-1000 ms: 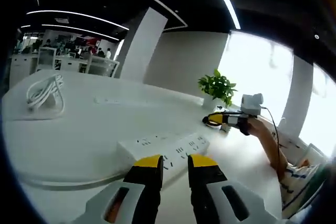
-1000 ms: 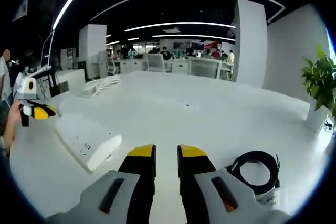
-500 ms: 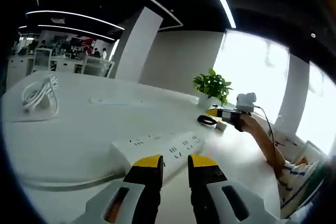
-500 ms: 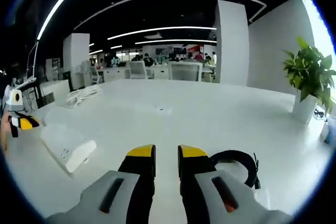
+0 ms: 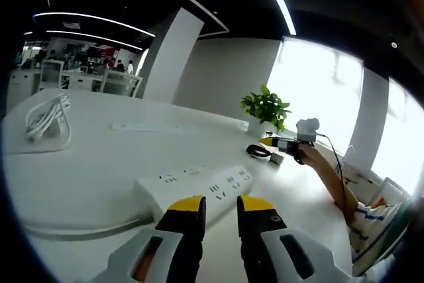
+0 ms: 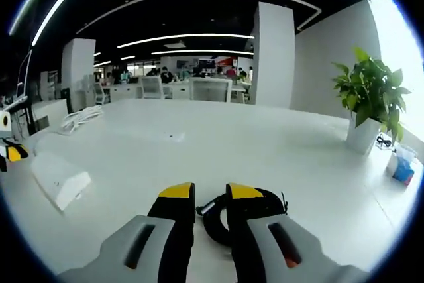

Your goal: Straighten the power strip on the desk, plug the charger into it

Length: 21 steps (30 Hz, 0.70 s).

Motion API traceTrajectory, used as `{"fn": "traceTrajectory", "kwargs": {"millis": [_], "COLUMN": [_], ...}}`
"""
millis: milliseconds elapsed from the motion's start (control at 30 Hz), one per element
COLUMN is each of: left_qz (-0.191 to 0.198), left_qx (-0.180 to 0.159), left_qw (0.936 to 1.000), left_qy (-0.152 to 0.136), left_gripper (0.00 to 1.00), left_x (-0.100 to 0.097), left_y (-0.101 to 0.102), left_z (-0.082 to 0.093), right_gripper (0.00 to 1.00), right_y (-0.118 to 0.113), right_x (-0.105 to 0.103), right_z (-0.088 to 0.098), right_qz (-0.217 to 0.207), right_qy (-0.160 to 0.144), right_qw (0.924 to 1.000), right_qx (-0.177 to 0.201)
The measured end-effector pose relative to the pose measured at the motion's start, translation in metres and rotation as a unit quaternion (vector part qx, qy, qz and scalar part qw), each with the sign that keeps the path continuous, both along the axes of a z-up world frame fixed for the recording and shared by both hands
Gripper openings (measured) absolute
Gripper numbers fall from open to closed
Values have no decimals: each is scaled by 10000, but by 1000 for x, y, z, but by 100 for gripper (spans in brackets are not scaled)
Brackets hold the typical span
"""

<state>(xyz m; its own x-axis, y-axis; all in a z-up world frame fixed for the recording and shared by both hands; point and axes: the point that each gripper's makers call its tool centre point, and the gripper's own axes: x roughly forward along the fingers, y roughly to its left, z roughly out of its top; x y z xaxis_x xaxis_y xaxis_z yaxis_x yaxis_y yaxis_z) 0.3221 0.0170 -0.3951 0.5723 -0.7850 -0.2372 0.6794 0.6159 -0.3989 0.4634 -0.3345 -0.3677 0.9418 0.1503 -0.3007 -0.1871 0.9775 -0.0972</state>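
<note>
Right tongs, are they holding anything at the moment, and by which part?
Nothing is held. The right tongs are slightly open over the coiled black charger cable, not gripping it.

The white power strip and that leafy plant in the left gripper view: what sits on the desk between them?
A coiled black cable, and the right claw reaching over it toward the potted plant from beyond the power strip.

We saw a smooth white worktop with a soft sheen. The power strip looked like matt white plastic. The charger's black cable seemed rubbery and faintly glossy. Each gripper, left and right, had grey plastic bodies and glossy yellow-and-black jaws.
</note>
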Motion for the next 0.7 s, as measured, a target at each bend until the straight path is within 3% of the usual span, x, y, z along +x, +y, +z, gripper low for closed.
{"fn": "traceTrajectory", "kwargs": {"millis": [167,333,567,700], "left_qz": [-20,-40,-74,-98], "left_qx": [-41,-50,-74,-112], "left_qw": [10000,10000,9999,9999], "left_qy": [5,-7,23,36], "left_gripper": [20,20,20,20], "left_x": [-2,-1,1,-1], "left_y": [-1,-2,-3,-4], "left_z": [1,3,4,4], "right_gripper": [17,17,17,17], "right_y": [-14,-28,-63,-75], "right_x": [-2,-2,-2,-1], "right_z": [7,0,-13,-16], "right_qz": [-188,-396,-896,-983], "right_qy": [-91,31,211,277], "right_qw": [9998,9992,9950,9940], "right_qx": [-54,92,-378,-401]}}
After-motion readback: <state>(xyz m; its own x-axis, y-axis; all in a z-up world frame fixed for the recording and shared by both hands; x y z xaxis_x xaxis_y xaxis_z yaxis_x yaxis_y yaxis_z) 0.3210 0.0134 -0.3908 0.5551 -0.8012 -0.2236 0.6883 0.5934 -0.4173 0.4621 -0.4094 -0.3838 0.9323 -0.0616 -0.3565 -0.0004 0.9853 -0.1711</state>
